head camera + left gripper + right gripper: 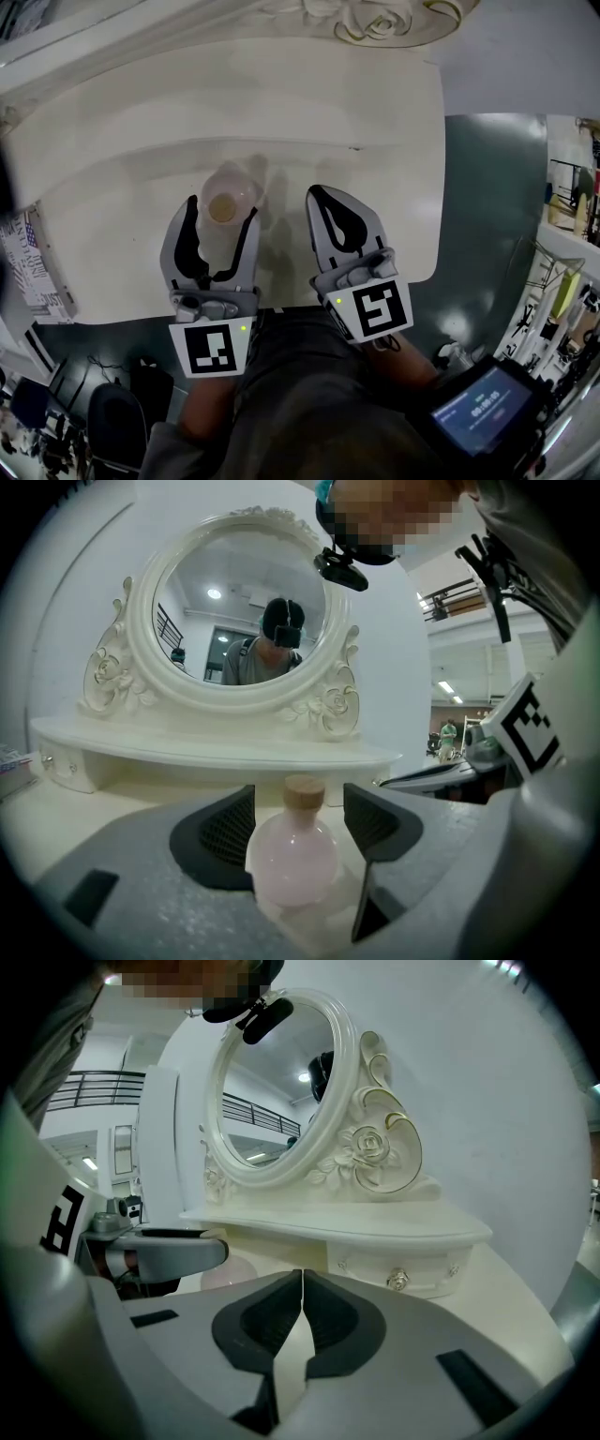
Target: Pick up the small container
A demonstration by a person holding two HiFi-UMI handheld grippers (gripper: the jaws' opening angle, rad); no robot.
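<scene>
The small container is a round pale pink bottle (222,208) with a cork stopper, standing upright on the white dressing table (375,122). My left gripper (220,223) is open, one jaw on each side of the bottle (291,855). In the left gripper view its dark pads (230,832) flank the bottle, with a gap showing on the right side. My right gripper (330,199) rests just right of it, shut with nothing between its pads (302,1279). The bottle shows only as a pink edge (230,1274) in the right gripper view.
An oval ornate mirror (239,621) stands on a raised shelf at the back of the table, with a small drawer knob (400,1281) below it. The table's front edge lies just under the grippers. Papers (28,262) lie at the left, and a screen device (483,408) sits low right.
</scene>
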